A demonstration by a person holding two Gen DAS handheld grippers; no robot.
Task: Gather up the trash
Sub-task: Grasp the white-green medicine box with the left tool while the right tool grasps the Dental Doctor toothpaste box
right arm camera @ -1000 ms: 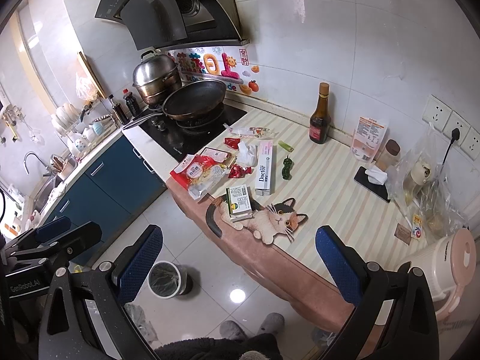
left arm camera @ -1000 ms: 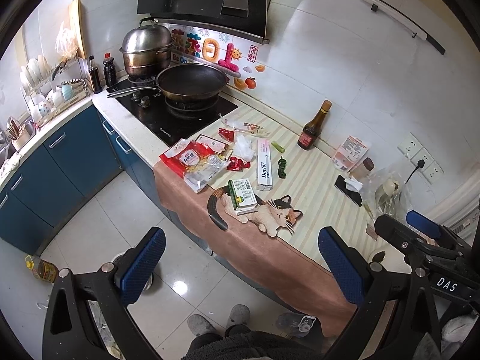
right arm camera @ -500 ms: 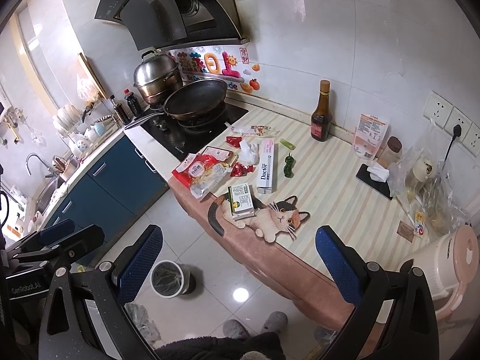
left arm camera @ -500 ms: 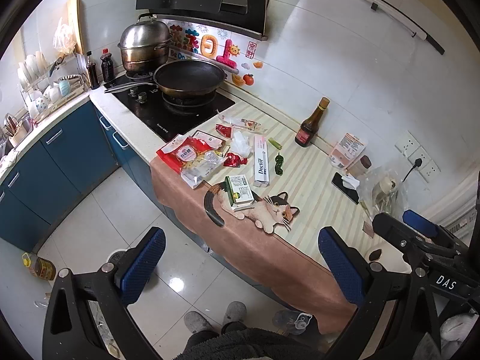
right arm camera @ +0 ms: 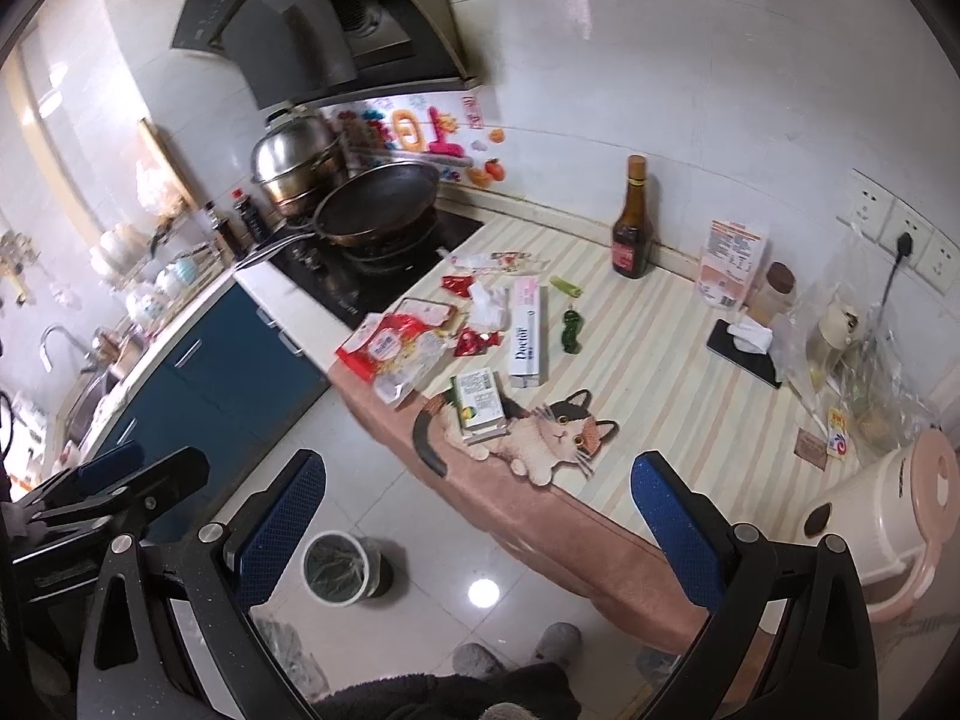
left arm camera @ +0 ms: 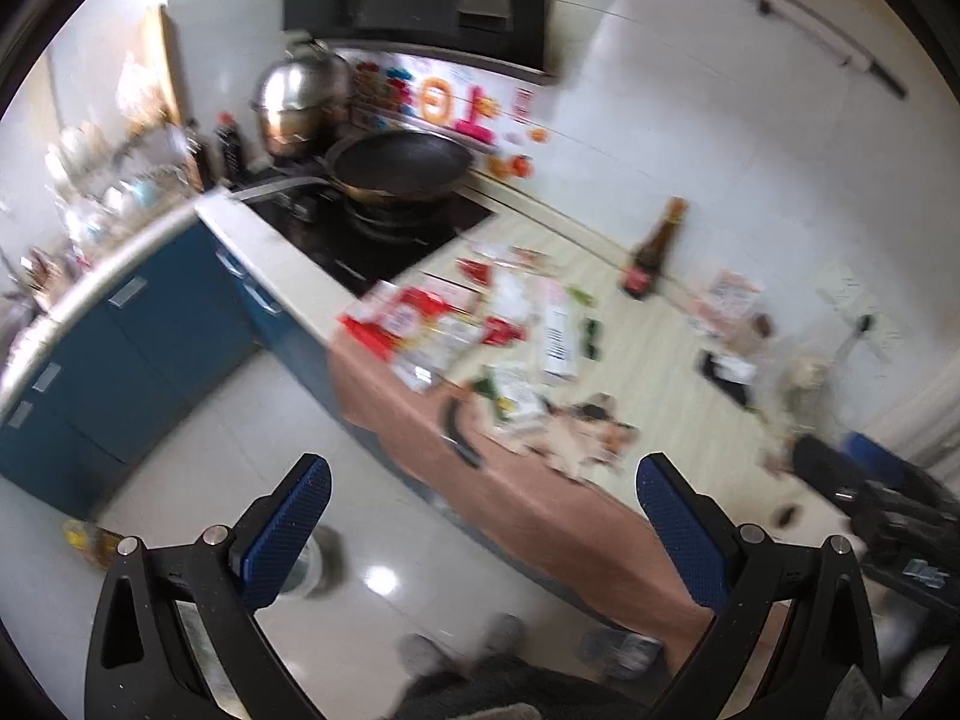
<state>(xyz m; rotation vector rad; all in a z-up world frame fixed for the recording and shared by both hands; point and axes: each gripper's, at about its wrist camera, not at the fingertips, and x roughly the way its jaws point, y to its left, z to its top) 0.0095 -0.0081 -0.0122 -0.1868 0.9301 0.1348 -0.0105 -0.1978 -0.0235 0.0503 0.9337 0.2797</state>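
Trash lies on the striped counter mat [right arm camera: 648, 354]: a red-and-white snack bag [right arm camera: 393, 348], red wrappers [right arm camera: 477, 341], a crumpled tissue [right arm camera: 487, 306], a white "Doctor" box [right arm camera: 528, 333], a green-and-white carton [right arm camera: 479, 405] and a green wrapper [right arm camera: 573, 331]. A small bin [right arm camera: 336, 567] stands on the floor below the counter. My right gripper [right arm camera: 480, 531] is open and empty, well back from the counter. My left gripper [left arm camera: 483, 531] is open and empty too; its view is blurred, with the red bag [left arm camera: 402, 321] ahead.
A wok [right arm camera: 378, 204] and steel pot [right arm camera: 297, 162] sit on the hob at the left. A sauce bottle [right arm camera: 632, 222], a phone [right arm camera: 744, 351], plastic bags [right arm camera: 858, 360] and a pink kettle [right arm camera: 882, 516] stand at the back and right. Blue cabinets [right arm camera: 234, 360] run left.
Both grippers have shifted slightly; the left wrist view has swung and is now motion-blurred. Nothing on the counter has moved. Both stay open.
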